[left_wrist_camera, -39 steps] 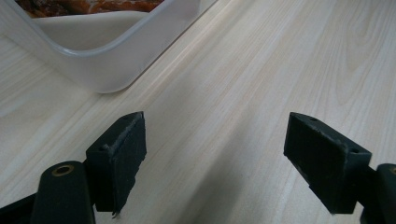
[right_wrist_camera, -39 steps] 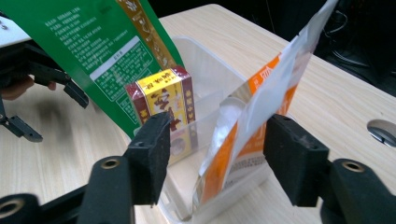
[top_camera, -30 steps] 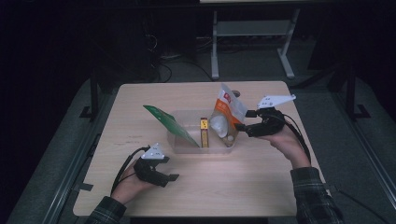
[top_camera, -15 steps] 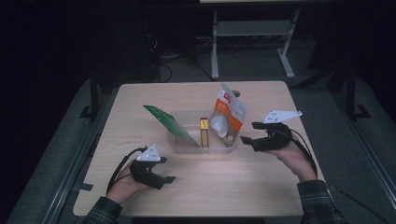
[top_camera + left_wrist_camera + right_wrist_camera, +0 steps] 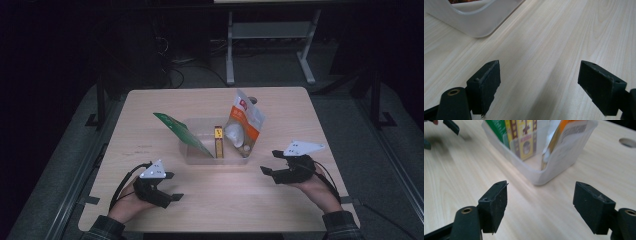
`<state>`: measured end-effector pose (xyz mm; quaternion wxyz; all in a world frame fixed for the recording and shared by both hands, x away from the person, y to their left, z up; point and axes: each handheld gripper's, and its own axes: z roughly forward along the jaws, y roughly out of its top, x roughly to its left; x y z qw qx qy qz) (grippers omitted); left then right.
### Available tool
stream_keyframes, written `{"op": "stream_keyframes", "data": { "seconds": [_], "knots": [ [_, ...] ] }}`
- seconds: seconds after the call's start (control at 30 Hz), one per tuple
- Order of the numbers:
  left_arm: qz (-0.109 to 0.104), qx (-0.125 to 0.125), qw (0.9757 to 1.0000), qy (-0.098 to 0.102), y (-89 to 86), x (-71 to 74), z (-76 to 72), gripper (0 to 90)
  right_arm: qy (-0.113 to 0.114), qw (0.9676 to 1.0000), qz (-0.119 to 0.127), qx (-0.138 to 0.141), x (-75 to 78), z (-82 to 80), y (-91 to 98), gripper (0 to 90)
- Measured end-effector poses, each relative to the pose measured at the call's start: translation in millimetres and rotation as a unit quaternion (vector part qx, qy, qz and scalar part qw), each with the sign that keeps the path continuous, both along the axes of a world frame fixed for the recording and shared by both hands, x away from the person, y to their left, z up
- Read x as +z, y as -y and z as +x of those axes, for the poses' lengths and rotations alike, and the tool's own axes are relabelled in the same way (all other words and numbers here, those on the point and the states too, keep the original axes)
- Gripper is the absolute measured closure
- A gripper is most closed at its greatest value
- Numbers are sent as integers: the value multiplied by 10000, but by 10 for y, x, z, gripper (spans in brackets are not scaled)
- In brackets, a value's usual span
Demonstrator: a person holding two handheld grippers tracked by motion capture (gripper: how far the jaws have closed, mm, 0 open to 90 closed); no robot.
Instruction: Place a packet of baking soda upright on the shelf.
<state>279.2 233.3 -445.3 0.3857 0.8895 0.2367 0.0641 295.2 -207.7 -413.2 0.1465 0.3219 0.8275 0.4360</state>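
Note:
A clear plastic bin [image 5: 196,154] stands in the middle of the wooden table [image 5: 150,105]. In it lean a green packet [image 5: 175,131], a narrow yellow box [image 5: 218,141] and an orange-and-white pouch [image 5: 244,122]. My left gripper [image 5: 176,186] rests near the front left, open and empty, with one bin corner [image 5: 474,22] ahead of its jaws [image 5: 546,82]. My right gripper [image 5: 269,162] is at the front right, open and empty. Its jaws [image 5: 546,202] face the bin [image 5: 554,167], where the green packet [image 5: 496,126], yellow box [image 5: 522,137] and pouch [image 5: 564,132] show.
A round hole [image 5: 627,142] is cut in the tabletop beyond the bin. A metal stand [image 5: 270,30] and cables sit on the dark floor behind the table. Bare wood lies between the two grippers along the front edge.
My right gripper has drawn back from the bin's right end toward the front right of the table. The left gripper has slid slightly nearer the front edge.

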Motion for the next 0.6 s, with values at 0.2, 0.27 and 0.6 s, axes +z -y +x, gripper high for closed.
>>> {"op": "stream_keyframes", "data": {
  "seconds": [0.2, 0.27, 0.6],
  "knots": [
    [-16, 15, 10000, -50, -9, -33, -40, 177, -168, 9998, -93, 47, -186, -178, -16, 264],
    [-5, 16, 10000, -71, -5, -46, -61, 177, -261, 9995, -159, 81, -253, -233, -24, 263],
    [167, -220, 9996, -109, 45, -69, -85, 177, -438, 9975, -454, 322, -359, -281, -118, 261]
  ]
}}
